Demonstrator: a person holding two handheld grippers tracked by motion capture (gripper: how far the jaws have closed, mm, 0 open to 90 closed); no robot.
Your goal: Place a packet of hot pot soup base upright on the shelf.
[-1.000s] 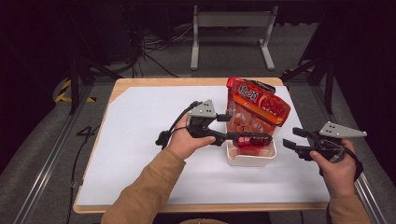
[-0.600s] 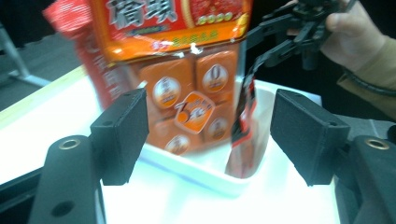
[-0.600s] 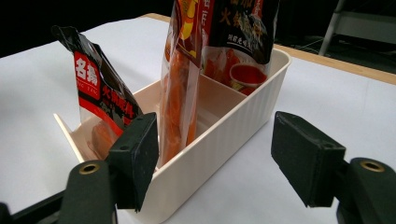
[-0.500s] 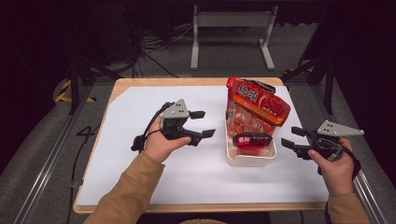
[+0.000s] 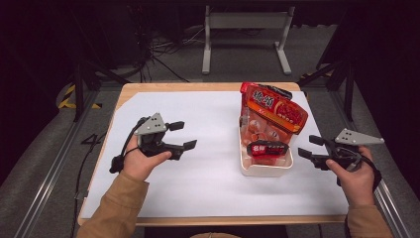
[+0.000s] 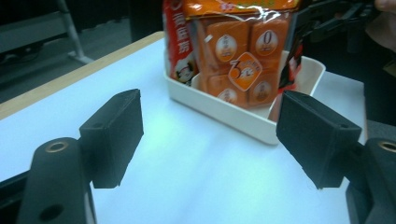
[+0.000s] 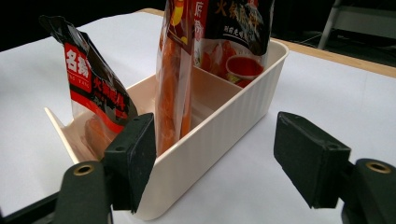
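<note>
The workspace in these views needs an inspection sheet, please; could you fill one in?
Surface: white sheet covering a wooden table.
Job's things: white bin holding a large orange snack bag, upright, and a small red-black packet.
Clutter: nothing seen.
Grippers: left gripper open, empty, apart from the bin; right gripper open, empty, beside the bin; both have just been opening.
Cables: one trails from the left gripper.
Surroundings: dark floor, metal stand.

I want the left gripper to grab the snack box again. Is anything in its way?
No. Between the left gripper and the white box of snack packets lies bare white table cover; its jaws are open and empty.
</note>
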